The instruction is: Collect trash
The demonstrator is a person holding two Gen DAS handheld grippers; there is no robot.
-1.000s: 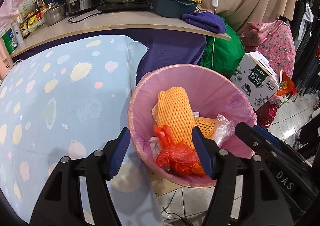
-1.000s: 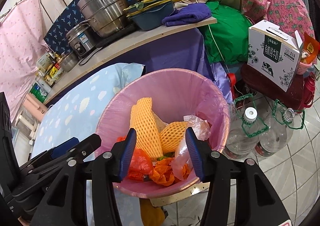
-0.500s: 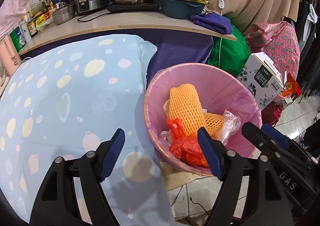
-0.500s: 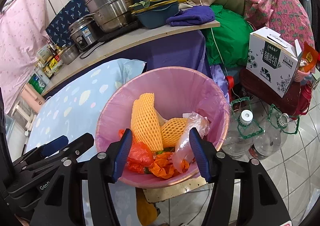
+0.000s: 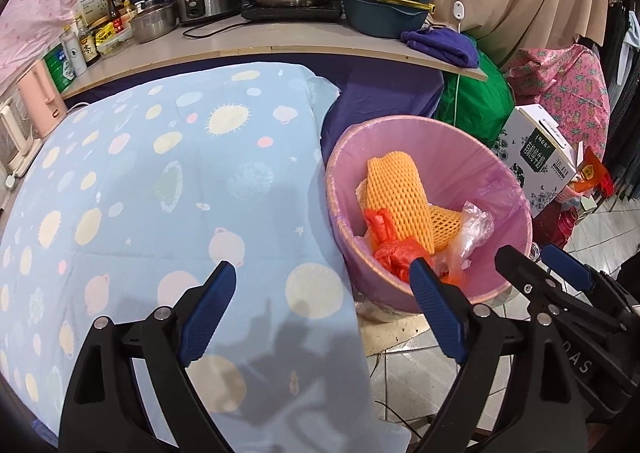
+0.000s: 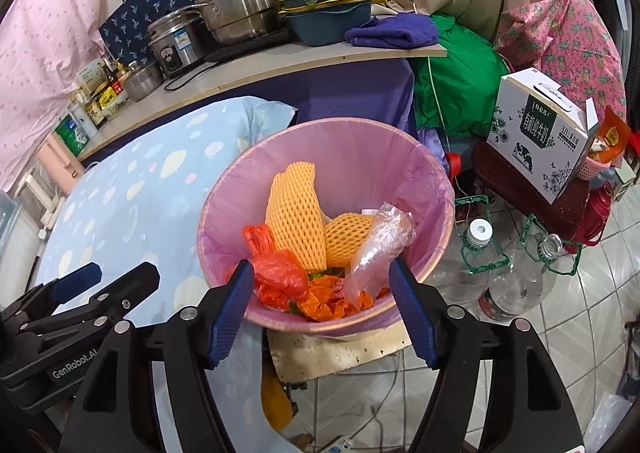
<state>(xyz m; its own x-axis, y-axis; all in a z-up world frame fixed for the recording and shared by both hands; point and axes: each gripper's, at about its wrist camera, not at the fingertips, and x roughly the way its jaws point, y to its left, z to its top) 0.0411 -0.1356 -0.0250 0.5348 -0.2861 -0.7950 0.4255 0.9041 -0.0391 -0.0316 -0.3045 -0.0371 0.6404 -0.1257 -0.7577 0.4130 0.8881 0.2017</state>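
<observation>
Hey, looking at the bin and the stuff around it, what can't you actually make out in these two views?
- Bottom of the bin: buried under the orange foam nets and bags, both views.
- What the bin stands on: right view, only a stained board edge shows under it.
- Small print on the milk carton: too small to read.
- Right tongs in the left view: cut off by the frame edge.

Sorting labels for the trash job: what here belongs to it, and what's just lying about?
Job: bin, orange foam nets, red bag, clear bag.
Lying about: pots, purple towel, milk box, bottles, blue cloth.
</observation>
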